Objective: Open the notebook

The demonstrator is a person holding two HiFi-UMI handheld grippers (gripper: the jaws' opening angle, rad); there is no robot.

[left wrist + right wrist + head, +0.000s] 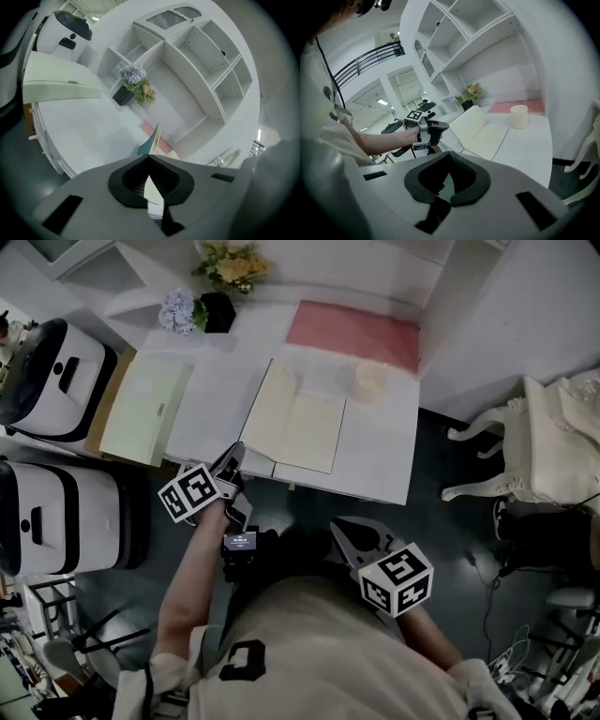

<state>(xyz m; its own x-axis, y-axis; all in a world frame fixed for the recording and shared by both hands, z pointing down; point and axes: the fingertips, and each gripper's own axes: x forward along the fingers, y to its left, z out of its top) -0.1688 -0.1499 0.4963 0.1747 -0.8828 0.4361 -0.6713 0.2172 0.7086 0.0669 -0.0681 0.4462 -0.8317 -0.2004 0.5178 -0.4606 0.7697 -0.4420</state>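
Observation:
The notebook lies open on the white table, its cream pages up. Its left cover stands tilted up from the table. My left gripper is shut on the near corner of that cover. In the left gripper view the cover shows edge-on, running away from the closed left gripper. My right gripper hangs below the table's front edge over the dark floor, apart from the notebook. In the right gripper view the right gripper is shut and empty, with the notebook and left gripper ahead.
A cream cup stands beside a pink mat behind the notebook. A pale green folder lies at the table's left, a flower pot at the back. White machines stand left, a white chair right.

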